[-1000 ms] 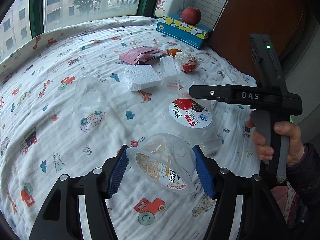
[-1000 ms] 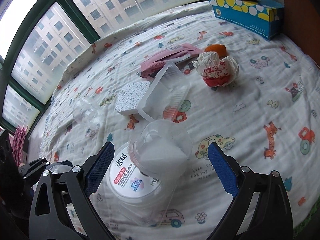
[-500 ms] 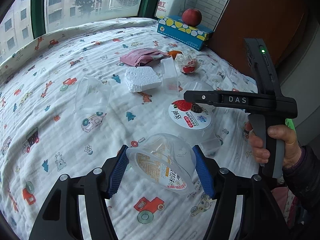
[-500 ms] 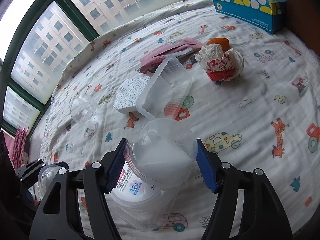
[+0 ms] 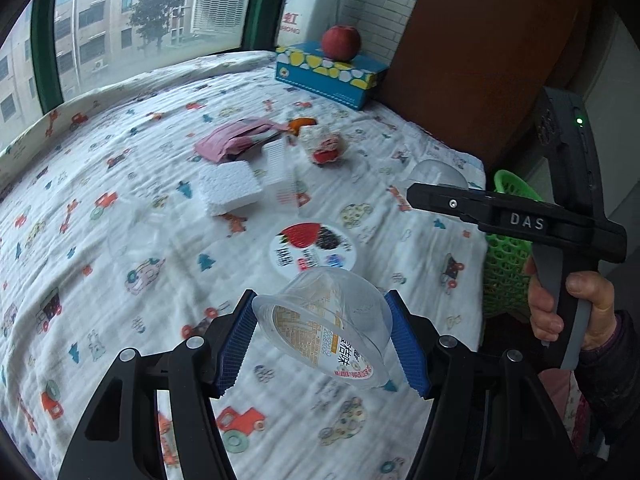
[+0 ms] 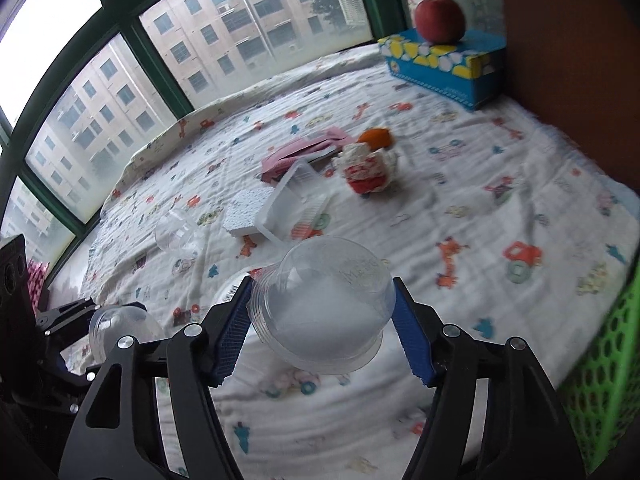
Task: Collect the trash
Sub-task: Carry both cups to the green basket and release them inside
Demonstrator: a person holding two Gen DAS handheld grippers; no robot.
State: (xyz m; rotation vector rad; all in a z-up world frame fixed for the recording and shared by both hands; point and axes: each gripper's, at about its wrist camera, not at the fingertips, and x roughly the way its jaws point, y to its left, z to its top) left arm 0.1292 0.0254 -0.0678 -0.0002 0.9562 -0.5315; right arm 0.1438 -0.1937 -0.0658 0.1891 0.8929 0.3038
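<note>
My left gripper (image 5: 324,340) is shut on a clear plastic cup with a printed label (image 5: 326,330), held above the patterned cloth. My right gripper (image 6: 322,328) is shut on a clear domed plastic cup (image 6: 324,308), lifted above the cloth; the right gripper also shows in the left wrist view (image 5: 516,216). A green mesh basket (image 6: 600,380) stands at the bed's right edge, and it shows in the left wrist view (image 5: 506,264). On the cloth lie a yogurt tub with a strawberry lid (image 5: 312,246), a white foam block (image 5: 228,190), a clear tray (image 6: 296,204), a crumpled wrapper (image 6: 368,170) and a pink packet (image 5: 234,142).
A blue tissue box (image 6: 444,66) with a red apple (image 6: 440,20) on it stands at the far corner. Another clear cup (image 6: 176,232) lies on the cloth to the left. An orange peel (image 6: 374,138) lies behind the wrapper. A brown wall (image 5: 480,60) is on the right.
My right gripper closed on the domed cup and lifted it off the cloth, moving right toward the green basket. My left gripper has kept hold of its labelled cup.
</note>
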